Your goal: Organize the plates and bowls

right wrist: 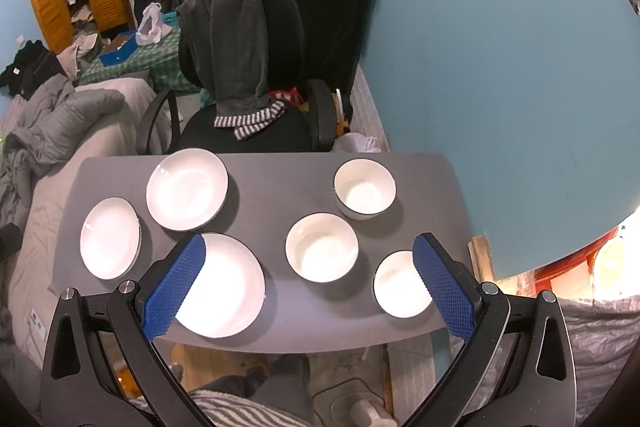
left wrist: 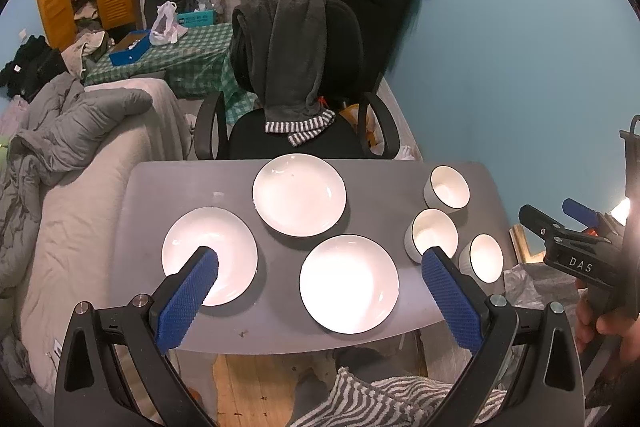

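Observation:
Three white plates lie on the grey table (left wrist: 380, 203): a left plate (left wrist: 224, 247), a far plate (left wrist: 299, 195) and a near plate (left wrist: 349, 283). Three white bowls stand at the right: far bowl (left wrist: 448, 186), middle bowl (left wrist: 430, 235), near bowl (left wrist: 484, 258). My left gripper (left wrist: 320, 267) is open and empty, above the table's near edge. My right gripper (right wrist: 308, 259) is open and empty, above the near plate (right wrist: 224, 287), middle bowl (right wrist: 322, 247) and near bowl (right wrist: 400, 285). It also shows at the right of the left wrist view (left wrist: 556, 223).
A black office chair (left wrist: 296, 67) draped with a grey garment stands behind the table. A bed with grey bedding (left wrist: 80, 155) lies to the left. A blue wall (left wrist: 520, 47) is at the right. A striped cloth (left wrist: 380, 399) lies below the table's near edge.

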A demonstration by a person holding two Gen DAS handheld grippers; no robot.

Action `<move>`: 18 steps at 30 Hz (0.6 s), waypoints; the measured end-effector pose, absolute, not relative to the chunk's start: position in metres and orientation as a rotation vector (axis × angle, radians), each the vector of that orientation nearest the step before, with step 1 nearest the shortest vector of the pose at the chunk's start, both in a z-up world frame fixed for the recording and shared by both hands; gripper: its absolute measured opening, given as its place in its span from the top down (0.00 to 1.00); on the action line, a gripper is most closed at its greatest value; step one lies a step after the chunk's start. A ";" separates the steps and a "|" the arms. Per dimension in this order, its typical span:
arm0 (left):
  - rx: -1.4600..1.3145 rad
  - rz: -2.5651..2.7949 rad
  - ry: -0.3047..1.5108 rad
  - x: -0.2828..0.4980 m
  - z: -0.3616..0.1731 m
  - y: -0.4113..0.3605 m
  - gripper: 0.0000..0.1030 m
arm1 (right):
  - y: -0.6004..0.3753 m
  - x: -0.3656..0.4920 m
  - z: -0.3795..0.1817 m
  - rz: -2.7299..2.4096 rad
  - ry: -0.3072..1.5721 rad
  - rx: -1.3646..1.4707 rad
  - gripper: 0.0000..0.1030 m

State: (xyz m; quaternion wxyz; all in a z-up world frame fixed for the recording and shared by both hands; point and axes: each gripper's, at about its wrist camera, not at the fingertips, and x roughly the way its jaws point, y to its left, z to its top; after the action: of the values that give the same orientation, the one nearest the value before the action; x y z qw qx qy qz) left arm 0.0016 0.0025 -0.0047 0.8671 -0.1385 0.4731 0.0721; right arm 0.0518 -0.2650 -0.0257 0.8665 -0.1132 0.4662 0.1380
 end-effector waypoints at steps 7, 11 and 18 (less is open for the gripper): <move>-0.292 0.146 0.988 0.000 -0.006 0.003 0.00 | -0.263 0.052 -0.025 0.285 0.979 -0.239 0.01; -0.291 0.139 0.988 -0.001 -0.005 0.004 0.00 | -0.264 0.051 -0.024 0.285 0.977 -0.238 0.01; -0.295 0.129 0.993 -0.002 -0.005 0.002 0.00 | -0.264 0.052 -0.024 0.286 0.977 -0.238 0.01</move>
State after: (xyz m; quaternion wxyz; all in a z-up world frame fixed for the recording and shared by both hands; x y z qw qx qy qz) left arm -0.0021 0.0021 -0.0048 0.8669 -0.1410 0.4741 0.0617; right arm 0.0521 -0.2642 -0.0243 0.8664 -0.1136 0.4667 0.1365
